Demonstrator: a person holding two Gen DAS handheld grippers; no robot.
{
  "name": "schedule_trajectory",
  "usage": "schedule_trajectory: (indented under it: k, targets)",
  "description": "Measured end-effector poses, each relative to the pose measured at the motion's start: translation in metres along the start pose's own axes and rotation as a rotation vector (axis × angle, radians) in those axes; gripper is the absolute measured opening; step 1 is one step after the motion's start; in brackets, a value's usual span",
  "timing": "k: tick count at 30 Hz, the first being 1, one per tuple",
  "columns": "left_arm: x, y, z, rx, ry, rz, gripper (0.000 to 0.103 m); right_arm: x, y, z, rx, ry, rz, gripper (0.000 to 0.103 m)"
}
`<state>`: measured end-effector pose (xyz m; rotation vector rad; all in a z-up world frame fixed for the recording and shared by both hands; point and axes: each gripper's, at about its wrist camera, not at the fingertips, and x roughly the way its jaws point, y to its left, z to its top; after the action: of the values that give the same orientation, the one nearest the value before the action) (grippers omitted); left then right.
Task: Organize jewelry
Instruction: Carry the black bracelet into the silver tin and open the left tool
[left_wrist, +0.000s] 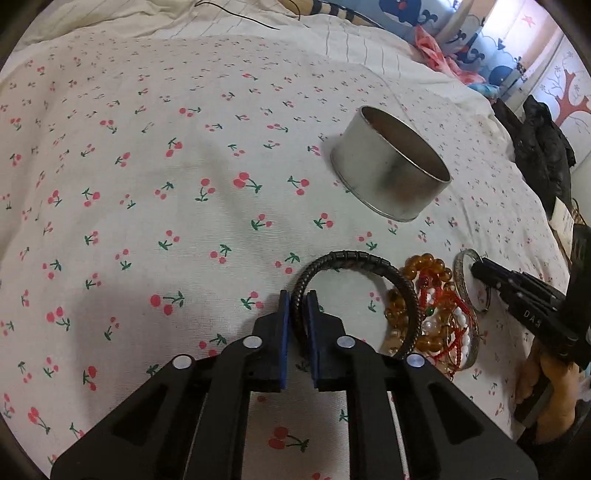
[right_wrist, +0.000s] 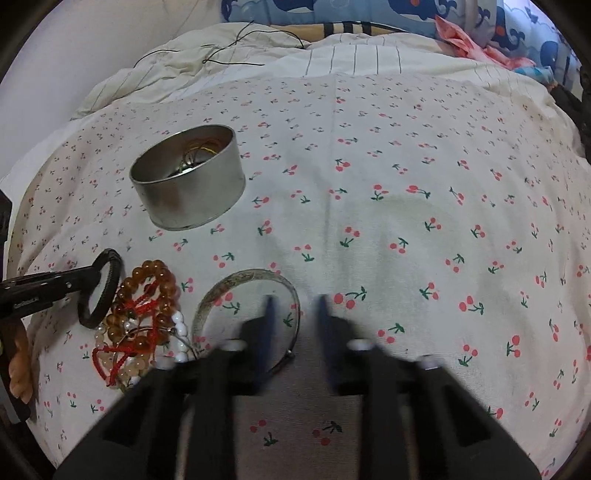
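Grip confirmed on left side: left gripper closed on near rim of black braided bangle, blue pads pressing the band from both sides. Ring reaching away from the jaws, its far-right arc lying over bead heap of amber, white and red strands. Right gripper set astride right-hand rim of silver bangle, one finger inside the ring, one outside; view blurred, so unable to tell whether pads press. Silver bangle flat on cherry-print sheet, just beside bead heap. Person's hand visible at right gripper's handle.

Beyond the heap: round metal tin, upright, open-topped, apart from all loose pieces. Ahead and to the right of left gripper; ahead and to the left of right gripper; neither hand plainly nearer. Inside, seen from right wrist view only: thin wire-like rings, some gold-toned, at the bottom; too small to name further.

Judged next: lift black braided bangle clear of beads, carry forward-right over tin rim, release. Risk: bead strand snagging on the band.
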<state>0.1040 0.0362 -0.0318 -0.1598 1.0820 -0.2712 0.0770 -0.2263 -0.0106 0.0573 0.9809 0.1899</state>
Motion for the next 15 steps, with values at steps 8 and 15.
schedule_trajectory:
  k: [8,15]
  targets:
    - [0.008,-0.015,-0.004,0.025,-0.002,-0.042,0.047,-0.018,0.006,0.004,-0.021,-0.095,0.028,0.005]
    - [0.002,-0.012,-0.002,0.053,-0.02,-0.001,0.007,0.003,0.001,0.003,0.012,0.006,0.028,0.006]
